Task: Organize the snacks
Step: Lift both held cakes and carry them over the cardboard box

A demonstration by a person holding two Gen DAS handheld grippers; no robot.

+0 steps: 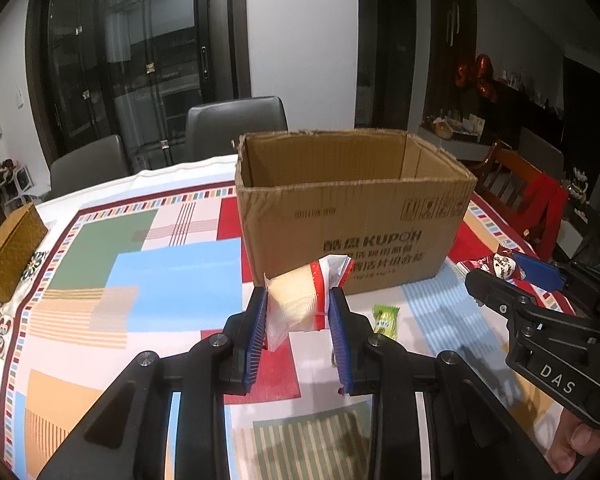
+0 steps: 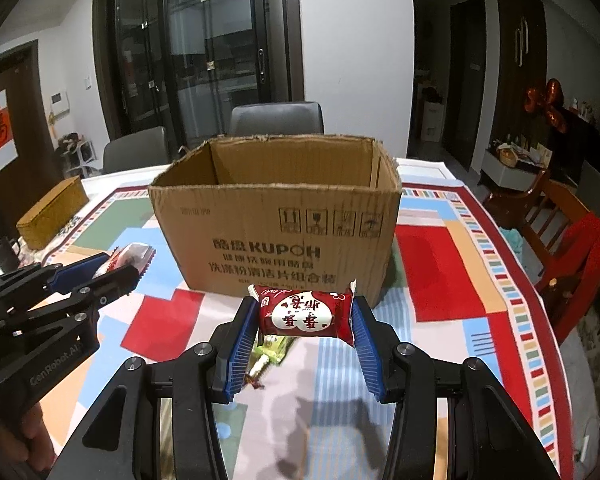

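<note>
Both grippers are up off the table and both are loaded. The left gripper (image 1: 298, 300) has its blue ribbed pads clamped on a pale yellow cake in a clear wrapper with red and white ends (image 1: 296, 296), the crinkled end of the wrapper sticking up above the fingers. Over on the right, the right gripper (image 2: 304, 316) pinches a dark red snack packet with a white oval and red characters (image 2: 306, 314), held flat across between its pads by the two ends. Straight ahead of both stands the open brown cardboard box printed with KUPOH lettering (image 2: 276, 236), flaps gone, top edge ragged, sitting on the tablecloth with coloured blocks of red, blue, green and orange (image 1: 172, 280). Both packets hang in front of the box's near wall, lower than its rim, neither inside. Down on the cloth, just short of the box, lies a small green wrapped sweet (image 1: 386, 320), and beside it a small sweet with twisted ends (image 2: 256, 376), partly hidden. Off at the left edge of the table sits a woven tan rectangular basket (image 1: 10, 252), well apart from the action.
</note>
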